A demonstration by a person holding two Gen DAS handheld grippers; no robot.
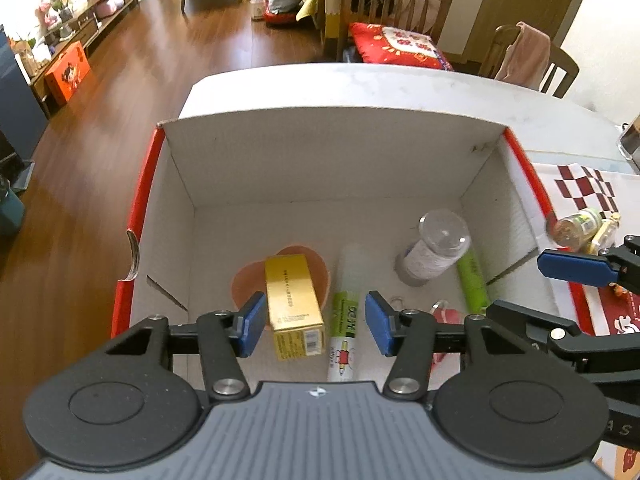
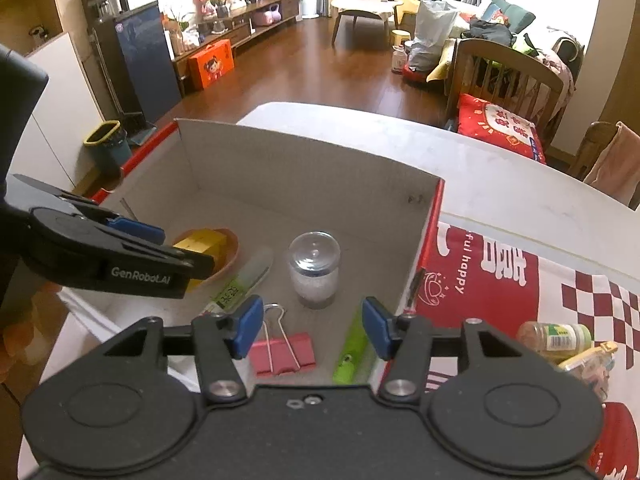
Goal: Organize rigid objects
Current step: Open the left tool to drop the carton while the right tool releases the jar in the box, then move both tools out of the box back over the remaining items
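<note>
A cardboard box [image 1: 332, 160], white inside and red outside, sits on the table. On its floor lie a gold carton [image 1: 294, 306], a green-and-white glue stick [image 1: 344, 320], a clear-capped jar [image 1: 434, 248] and a green tube [image 1: 474, 280]. My left gripper [image 1: 316, 322] hangs open above the carton and glue stick, its pads touching neither. My right gripper [image 2: 313, 326] is open over a pink binder clip [image 2: 282, 352], with the green tube [image 2: 352, 350] by its right finger. The jar [image 2: 314, 270] stands upright beyond. Nothing is held.
Small bottles [image 2: 556, 338] lie on a red-and-white checked cloth [image 2: 600, 304] right of the box. The white table [image 2: 500, 184] runs on behind. Wooden chairs [image 1: 396, 4] stand at the far side. The left gripper's body [image 2: 120, 256] reaches into the box's left part.
</note>
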